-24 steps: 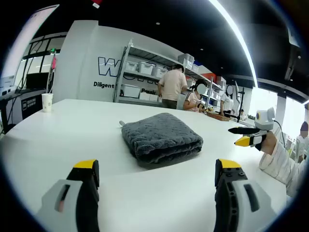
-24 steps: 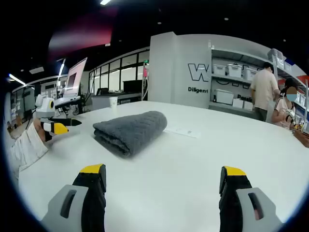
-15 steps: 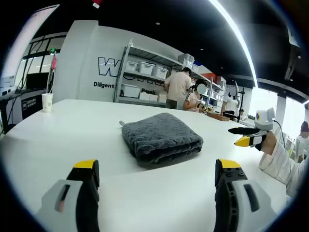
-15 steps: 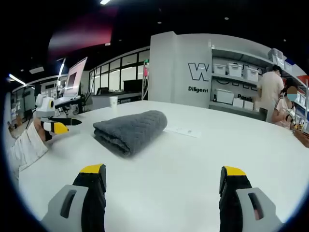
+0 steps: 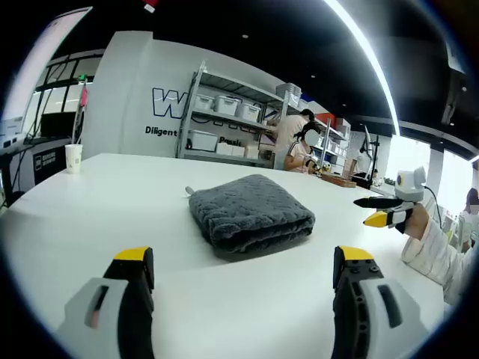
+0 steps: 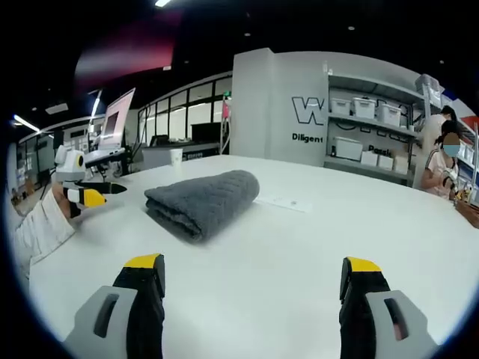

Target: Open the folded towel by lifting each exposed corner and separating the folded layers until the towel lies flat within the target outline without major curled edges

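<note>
Folded grey towel (image 5: 251,212) lying near the middle of the white counter (image 5: 112,194), thick rounded fold facing the left claw (image 5: 243,263); same towel (image 6: 202,202) seen edge-on from the right claw (image 6: 253,273); small slip of paper (image 6: 283,203) flat on the counter just behind it.

Left claw spread wide and empty, well short of the towel; right claw likewise spread wide and empty, hovering low over bare counter; right claw also visible off to the side in the left gripper view (image 5: 382,211), left claw likewise in the right gripper view (image 6: 93,193).

Nothing changed on the counter over the last moments: same towel, same fold, same claw positions and same spread; only people by the shelving (image 5: 224,112) at the back shifted along. Paper cup (image 5: 72,158) at the far counter edge untouched.

Judged from this: unfolding not yet begun; no layer lifted, no corner gripped; no target outline discernible on the counter. Likely next need: closing in on an exposed corner of the top layer.
</note>
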`<state>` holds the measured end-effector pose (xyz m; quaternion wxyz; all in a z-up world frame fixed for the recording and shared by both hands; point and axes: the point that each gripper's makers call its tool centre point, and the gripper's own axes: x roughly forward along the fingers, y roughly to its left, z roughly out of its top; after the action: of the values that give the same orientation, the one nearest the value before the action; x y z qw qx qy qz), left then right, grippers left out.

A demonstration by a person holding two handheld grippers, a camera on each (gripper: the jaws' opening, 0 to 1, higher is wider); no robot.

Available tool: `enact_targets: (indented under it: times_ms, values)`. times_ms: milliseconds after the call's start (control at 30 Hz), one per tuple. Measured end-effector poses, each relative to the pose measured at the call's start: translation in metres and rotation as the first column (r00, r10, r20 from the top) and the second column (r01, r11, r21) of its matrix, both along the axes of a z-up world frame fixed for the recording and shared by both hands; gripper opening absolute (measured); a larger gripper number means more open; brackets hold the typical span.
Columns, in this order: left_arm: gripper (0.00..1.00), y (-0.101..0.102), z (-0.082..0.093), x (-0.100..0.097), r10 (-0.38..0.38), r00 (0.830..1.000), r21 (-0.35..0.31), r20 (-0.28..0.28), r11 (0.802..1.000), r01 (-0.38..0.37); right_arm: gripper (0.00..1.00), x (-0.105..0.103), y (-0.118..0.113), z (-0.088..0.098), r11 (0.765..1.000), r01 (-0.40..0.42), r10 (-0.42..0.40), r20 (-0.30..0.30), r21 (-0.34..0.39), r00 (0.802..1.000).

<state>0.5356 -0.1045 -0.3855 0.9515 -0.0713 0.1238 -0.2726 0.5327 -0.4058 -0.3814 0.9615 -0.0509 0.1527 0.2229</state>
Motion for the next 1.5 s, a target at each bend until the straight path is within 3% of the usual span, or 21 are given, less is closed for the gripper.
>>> enact_targets:
  times_ms: [633,900,1067,1167,1300,1500]
  values:
    - [0.98,0.006,0.002,0.001,0.012,1.0,-0.008,-0.003,1.0,-0.012,0.97,0.001,-0.015,0.003,0.999,0.041,-0.041,0.01,-0.025,0.999]
    - [0.98,0.013,0.0,0.002,0.03,0.999,-0.037,-0.018,0.999,-0.031,0.97,0.0,-0.035,0.016,0.996,0.093,-0.092,0.046,-0.011,0.995]
    - [0.97,0.019,0.008,-0.002,0.042,0.999,-0.067,-0.002,0.997,-0.042,0.97,0.0,-0.051,0.019,0.991,0.133,-0.133,0.051,0.008,0.99]
    - [0.97,0.022,0.012,-0.002,0.05,0.999,-0.09,0.002,0.995,-0.05,0.97,-0.001,-0.049,0.021,0.99,0.137,-0.138,0.062,0.012,0.989]
    - [0.97,0.021,0.011,-0.002,0.048,0.999,-0.097,0.0,0.994,-0.048,0.96,0.001,-0.045,0.024,0.991,0.129,-0.127,0.058,-0.023,0.99]
    - [0.97,0.021,0.011,-0.002,0.045,0.999,-0.116,-0.01,0.992,-0.045,0.97,0.001,-0.026,0.054,0.988,0.099,-0.086,0.114,-0.117,0.99]
